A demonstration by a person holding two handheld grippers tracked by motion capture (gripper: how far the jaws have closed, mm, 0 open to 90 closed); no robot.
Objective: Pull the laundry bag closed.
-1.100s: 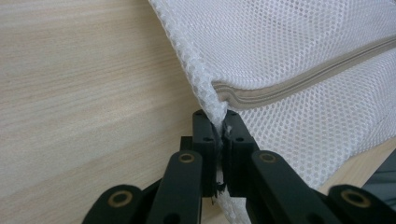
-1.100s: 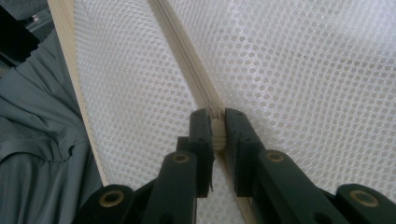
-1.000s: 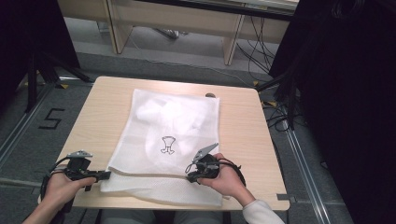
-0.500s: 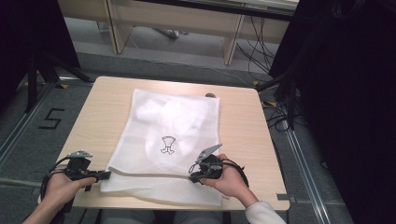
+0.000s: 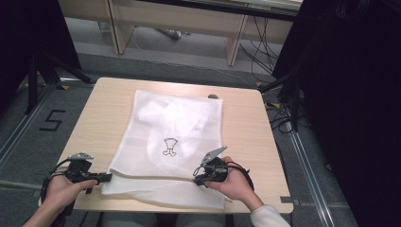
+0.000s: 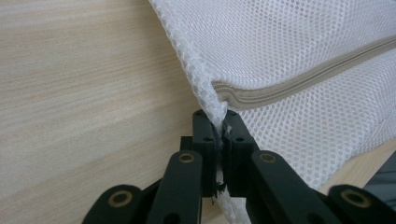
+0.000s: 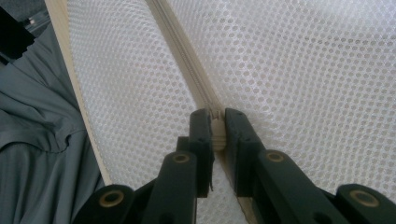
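On table (image 5: 108, 101) | mesh bag (image 5: 175, 127) (unlabelled) | left tool (image 6: 218, 122) clamps corner | right tool (image 7: 215, 122) clamps zipper pull (image 7: 217, 130)

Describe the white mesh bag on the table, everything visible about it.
The mesh bag is a white, see-through net pouch lying flat on the wooden table, with pale folded fabric inside and a small black garment symbol printed on it. A beige zipper runs along its near end. The left claw is shut on the mesh corner at the zipper's end; the right claw is shut on the zipper's slider. Its near edge reaches the table's front edge.
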